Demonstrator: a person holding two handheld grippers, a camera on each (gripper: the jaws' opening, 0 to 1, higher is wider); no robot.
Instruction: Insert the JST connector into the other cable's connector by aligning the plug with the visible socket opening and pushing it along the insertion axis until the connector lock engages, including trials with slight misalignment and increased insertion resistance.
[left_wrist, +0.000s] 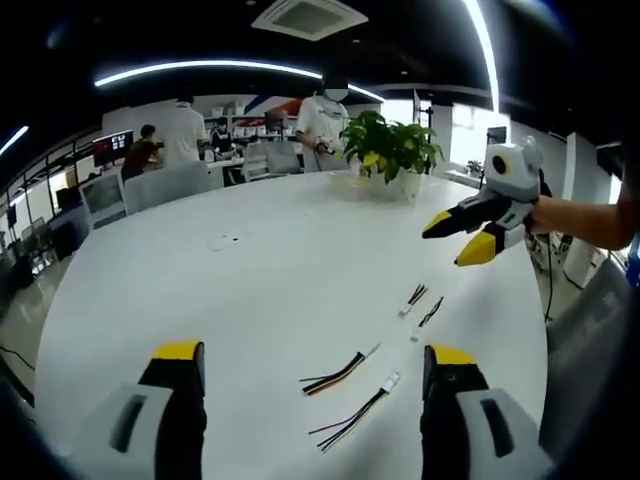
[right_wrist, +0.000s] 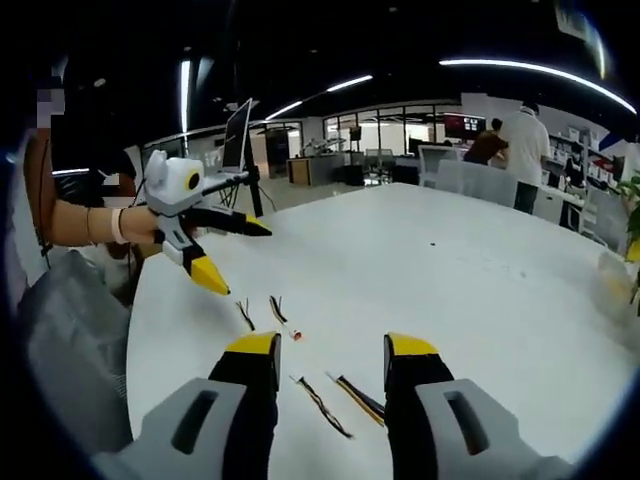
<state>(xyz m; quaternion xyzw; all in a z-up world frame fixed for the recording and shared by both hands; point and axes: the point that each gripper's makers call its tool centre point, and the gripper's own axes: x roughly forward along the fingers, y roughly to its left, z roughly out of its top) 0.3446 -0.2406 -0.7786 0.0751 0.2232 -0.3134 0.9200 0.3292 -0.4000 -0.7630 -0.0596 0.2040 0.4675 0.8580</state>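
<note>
JST-tipped thin multicoloured cables (left_wrist: 345, 400) lie loose on the white round tabletop (left_wrist: 250, 280), untouched; left claw (left_wrist: 315, 365) and right claw (right_wrist: 330, 355) hover spread. Tiny connectors could skid when pinched.

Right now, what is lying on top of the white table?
On the white table lie four short cables with connectors, all apart, and a potted plant at the far edge. Both claws, left and right, hover open above it.
</note>
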